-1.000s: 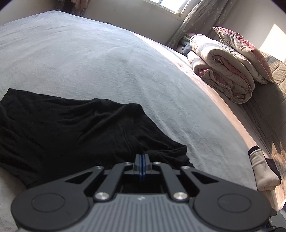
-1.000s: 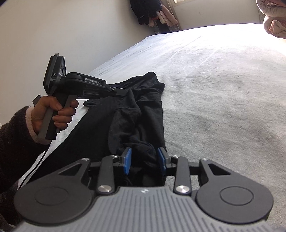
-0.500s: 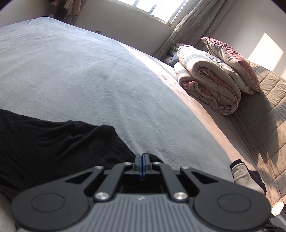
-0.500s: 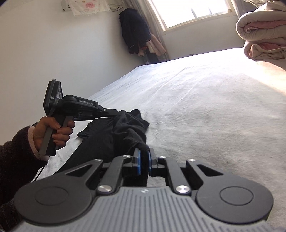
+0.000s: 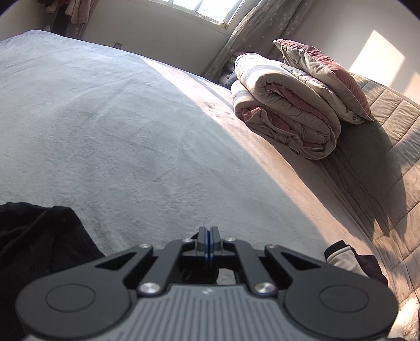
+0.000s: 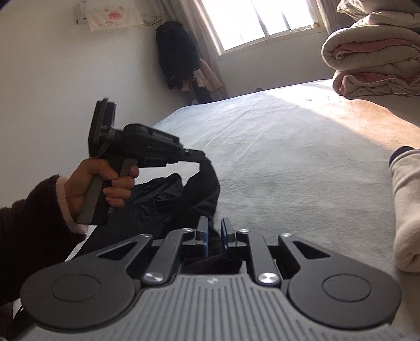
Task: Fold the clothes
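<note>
Nearest in the right wrist view, the right claw (image 6: 214,235) has its blue pads drawn narrow on a bunched edge of the black garment (image 6: 168,199), which lies along the near left side of the bed (image 6: 275,147). Just beyond, a hand (image 6: 89,183) in a dark fuzzy sleeve (image 6: 29,230) grips the left claw (image 5: 209,244), pressed together with a corner of the same garment lifted off the bed. Farther across the bed lie a cream sock (image 5: 344,261), then a rolled quilt (image 5: 286,115) near the window (image 6: 252,21).
</note>
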A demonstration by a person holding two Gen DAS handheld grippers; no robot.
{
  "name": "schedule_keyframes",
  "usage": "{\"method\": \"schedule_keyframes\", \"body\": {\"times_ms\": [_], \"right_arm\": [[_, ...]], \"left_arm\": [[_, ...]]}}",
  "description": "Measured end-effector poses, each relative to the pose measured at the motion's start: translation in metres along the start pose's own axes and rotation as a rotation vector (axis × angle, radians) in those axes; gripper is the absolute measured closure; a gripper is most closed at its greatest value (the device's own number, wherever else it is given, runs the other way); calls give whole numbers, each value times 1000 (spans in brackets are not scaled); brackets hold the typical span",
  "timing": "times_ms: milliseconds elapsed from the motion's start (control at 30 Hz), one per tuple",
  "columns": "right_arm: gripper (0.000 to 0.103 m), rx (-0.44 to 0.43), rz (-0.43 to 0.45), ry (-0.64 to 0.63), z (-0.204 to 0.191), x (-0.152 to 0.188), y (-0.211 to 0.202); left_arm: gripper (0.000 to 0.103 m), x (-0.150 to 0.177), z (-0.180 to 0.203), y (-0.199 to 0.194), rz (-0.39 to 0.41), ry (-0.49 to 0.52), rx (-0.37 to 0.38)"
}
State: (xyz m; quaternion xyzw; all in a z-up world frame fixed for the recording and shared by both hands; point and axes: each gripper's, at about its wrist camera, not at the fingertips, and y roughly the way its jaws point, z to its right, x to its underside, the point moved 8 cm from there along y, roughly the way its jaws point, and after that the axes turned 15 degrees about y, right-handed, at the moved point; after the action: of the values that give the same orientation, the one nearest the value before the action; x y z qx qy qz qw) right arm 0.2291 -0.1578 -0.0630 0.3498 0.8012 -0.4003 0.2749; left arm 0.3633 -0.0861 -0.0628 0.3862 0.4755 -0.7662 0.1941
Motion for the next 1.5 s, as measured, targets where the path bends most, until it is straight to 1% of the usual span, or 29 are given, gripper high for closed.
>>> {"method": "schedule_keyframes", "body": {"times_ms": [67, 100, 133, 167, 200, 300, 367, 500, 533, 567, 633, 667, 733, 833, 1067, 1167, 1233, 1367, 1500], "right_arm": [[85, -3, -14, -13, -5, 2, 4], [82, -6, -22, -20, -7, 3, 5], [79, -21, -48, -53, -18, 11, 9], [70, -33, -74, -90, -28, 19, 16], [65, -41, -92, -115, -36, 24, 22], [65, -83, -160, -185, -57, 41, 41], [65, -94, -202, -222, -65, 52, 52], [65, -69, -270, -244, -65, 71, 78], [65, -58, -269, -254, -64, 74, 83], [66, -48, -259, -265, -63, 75, 86], [84, -13, -240, -251, -56, 70, 88], [100, 4, -231, -244, -53, 67, 89], [101, -1, -221, -196, -46, 60, 85], [101, 47, -150, -171, -37, 39, 70], [101, 182, 87, -25, 14, -15, 4], [100, 262, 153, 35, 38, -24, -21], [100, 304, 188, 76, 53, -29, -30], [101, 383, 239, 126, 74, -34, -38], [101, 452, 274, 175, 96, -35, -42]], "left_arm": [[102, 1, -6, -2, 0, -10, -8], [102, 2, -9, -3, 0, -16, -12], [102, 3, -13, -5, 0, -23, -15], [102, 4, -17, -6, 1, -32, -17], [102, 6, -22, -7, 1, -41, -17], [102, 12, -33, -8, 0, -68, -13], [102, 15, -38, -8, -2, -80, -12], [102, 19, -44, -4, -3, -97, -5], [102, 20, -44, -3, -3, -100, -4], [102, 20, -45, -2, -2, -102, -3], [102, 20, -46, -1, -1, -107, -2], [102, 20, -46, 0, -1, -110, -1], [102, 20, -47, 1, 0, -114, 1], [102, 17, -43, 3, 6, -116, 8], [102, 6, -28, 10, 26, -112, 31], [102, 0, -19, 19, 33, -110, 41], [102, -3, -12, 27, 37, -110, 48], [102, -4, 5, 46, 36, -96, 59], [102, -4, 16, 64, 34, -64, 43]]}}
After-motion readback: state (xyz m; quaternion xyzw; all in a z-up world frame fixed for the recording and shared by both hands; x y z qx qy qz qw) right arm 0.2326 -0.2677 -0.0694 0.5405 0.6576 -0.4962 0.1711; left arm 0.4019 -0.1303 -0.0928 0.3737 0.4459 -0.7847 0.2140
